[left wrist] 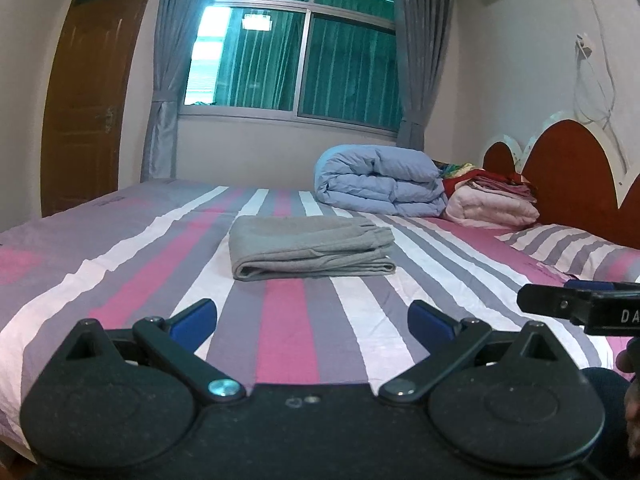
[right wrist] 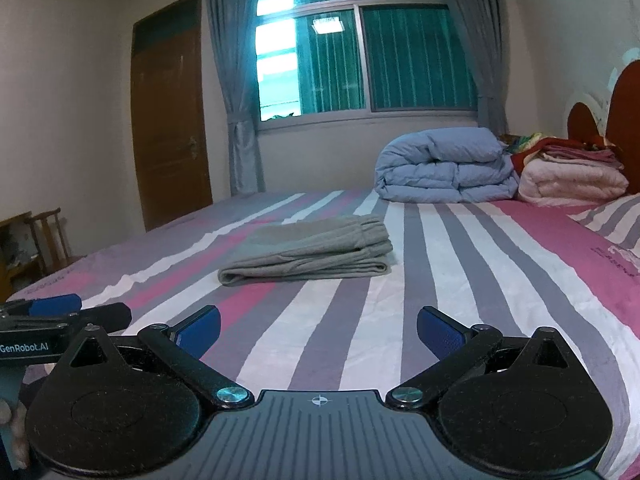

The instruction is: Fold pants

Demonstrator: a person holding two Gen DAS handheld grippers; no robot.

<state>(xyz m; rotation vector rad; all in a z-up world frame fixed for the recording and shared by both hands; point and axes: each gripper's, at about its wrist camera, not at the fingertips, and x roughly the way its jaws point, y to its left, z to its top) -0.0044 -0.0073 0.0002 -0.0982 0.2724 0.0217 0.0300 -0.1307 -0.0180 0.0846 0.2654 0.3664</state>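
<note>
The grey pants point(left wrist: 310, 246) lie folded into a compact stack on the striped bed point(left wrist: 120, 280), in the middle. They also show in the right wrist view point(right wrist: 316, 250). My left gripper point(left wrist: 312, 318) is open and empty, held back from the pants above the near part of the bed. My right gripper point(right wrist: 318, 326) is open and empty too, beside the left one. The right gripper's side shows at the right edge of the left wrist view point(left wrist: 580, 306). The left gripper's side shows at the left edge of the right wrist view point(right wrist: 64, 314).
A folded blue duvet point(left wrist: 380, 184) and a pile of pink and red bedding point(left wrist: 492, 200) sit at the far head end by the red headboard point(left wrist: 572, 172). A striped pillow point(left wrist: 572, 248) lies right. A window, curtains and a wooden door point(left wrist: 88, 112) stand behind.
</note>
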